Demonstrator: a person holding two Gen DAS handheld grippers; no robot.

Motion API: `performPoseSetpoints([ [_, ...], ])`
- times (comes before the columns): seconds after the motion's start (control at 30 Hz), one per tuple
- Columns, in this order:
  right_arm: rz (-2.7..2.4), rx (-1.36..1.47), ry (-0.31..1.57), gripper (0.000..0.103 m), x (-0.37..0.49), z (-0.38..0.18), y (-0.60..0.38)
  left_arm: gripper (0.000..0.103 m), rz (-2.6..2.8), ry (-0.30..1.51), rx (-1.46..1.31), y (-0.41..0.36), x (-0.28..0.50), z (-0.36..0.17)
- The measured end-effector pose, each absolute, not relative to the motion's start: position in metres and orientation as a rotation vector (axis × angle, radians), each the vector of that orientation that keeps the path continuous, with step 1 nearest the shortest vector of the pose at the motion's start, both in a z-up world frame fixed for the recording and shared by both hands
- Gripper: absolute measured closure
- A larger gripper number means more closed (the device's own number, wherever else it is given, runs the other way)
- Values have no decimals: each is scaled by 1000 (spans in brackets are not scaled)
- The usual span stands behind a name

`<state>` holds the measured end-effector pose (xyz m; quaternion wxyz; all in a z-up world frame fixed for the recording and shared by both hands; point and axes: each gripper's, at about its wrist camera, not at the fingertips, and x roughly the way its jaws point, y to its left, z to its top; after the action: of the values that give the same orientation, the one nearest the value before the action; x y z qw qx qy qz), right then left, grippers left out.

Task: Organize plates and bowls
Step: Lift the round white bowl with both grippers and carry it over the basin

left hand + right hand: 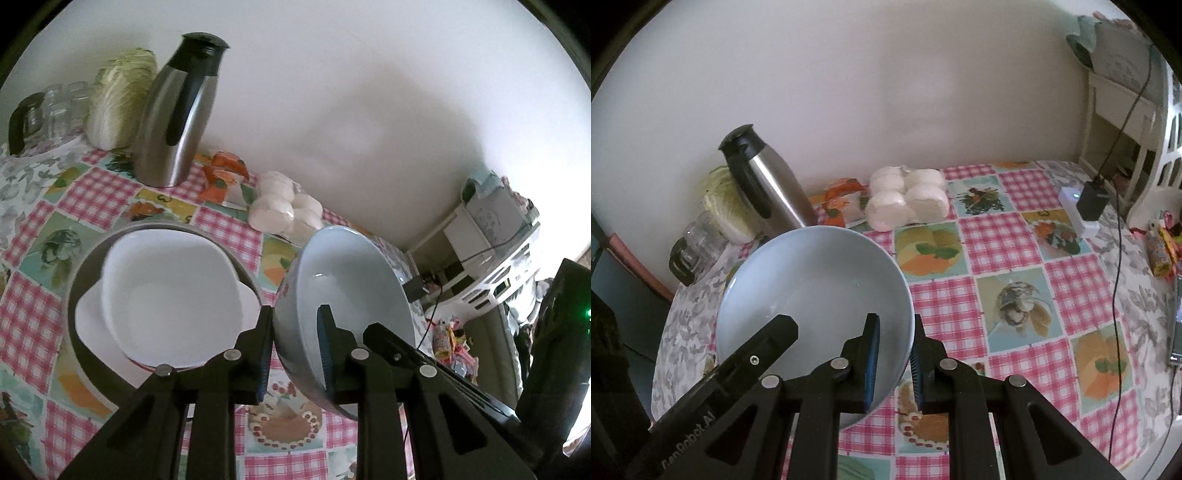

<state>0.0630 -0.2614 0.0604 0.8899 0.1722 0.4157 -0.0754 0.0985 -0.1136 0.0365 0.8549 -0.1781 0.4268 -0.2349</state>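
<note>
Two handheld grippers share one pale blue bowl [343, 295] above a table spread with a pink-checked patchwork tablecloth [997, 236]. In the left wrist view, the left gripper [294, 354] straddles the bowl's near rim, one blue-padded finger inside the bowl and the other against its outer wall; its jaws are narrow, and whether the pads press the rim cannot be told. In the right wrist view, the right gripper [893, 365] is clamped on the rim of the same bowl [812, 295], one pad inside, one outside, and the bowl hangs tilted clear of the cloth. A finger of the left gripper reaches into the bowl from the lower left of that view.

Just beside the bowl, on the left in the left wrist view, a white square dish [173, 291] sits nested in a dark-rimmed round plate [79, 291] resting on the cloth. Beyond these, a clear bag of white steamed buns [908, 201] and an orange printed packet [221, 173] lie near the wall. Further back stands a tall steel thermos jug [177, 118] with a black lid and handle, a napa cabbage [122, 99] behind it and empty glass jars [55, 107] at the far corner. At the table's right edge a black charger [1091, 201] is plugged into a white power strip [1075, 212].
</note>
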Motion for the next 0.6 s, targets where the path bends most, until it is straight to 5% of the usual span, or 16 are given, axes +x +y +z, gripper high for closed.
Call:
performPoseSetpoints([
  [0.6, -58, 303, 841, 86, 85, 62, -194, 78, -398, 870, -444, -41, 113, 41],
])
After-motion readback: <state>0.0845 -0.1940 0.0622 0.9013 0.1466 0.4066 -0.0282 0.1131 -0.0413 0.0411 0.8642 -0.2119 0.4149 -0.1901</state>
